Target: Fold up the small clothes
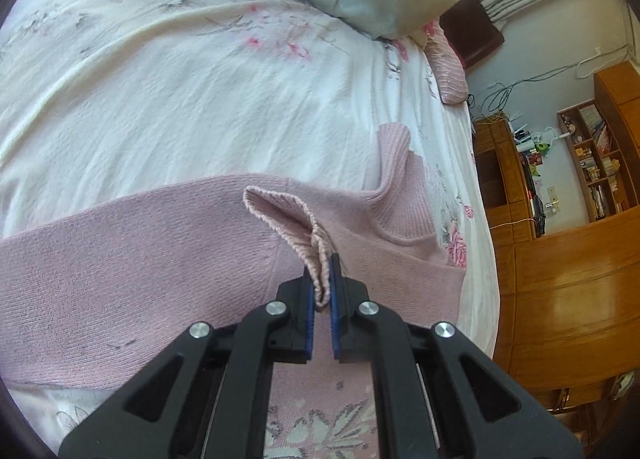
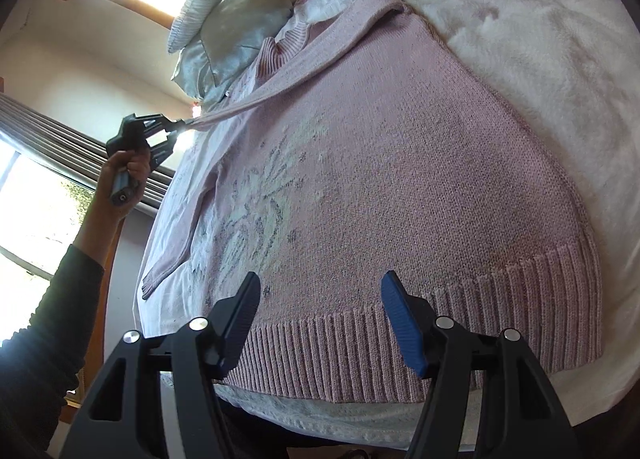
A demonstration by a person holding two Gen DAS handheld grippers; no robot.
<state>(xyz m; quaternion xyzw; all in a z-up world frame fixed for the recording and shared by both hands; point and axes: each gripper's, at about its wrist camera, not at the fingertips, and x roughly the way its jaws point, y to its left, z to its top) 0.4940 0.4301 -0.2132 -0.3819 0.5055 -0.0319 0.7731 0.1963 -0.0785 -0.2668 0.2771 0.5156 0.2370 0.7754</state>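
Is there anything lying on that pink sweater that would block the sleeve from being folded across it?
Nothing visible does. The left tool pinches the sleeve cuff above the pink sweater, whose front lies bare on the bedspread. The pillow sits past the collar, and the open right tool hovers over the hem.

A pink knit sweater (image 2: 400, 163) with a pale flower pattern on the chest is spread flat on the bed, ribbed hem (image 2: 460, 323) nearest. One sleeve cuff (image 1: 308, 243) is lifted and stretched across the body.
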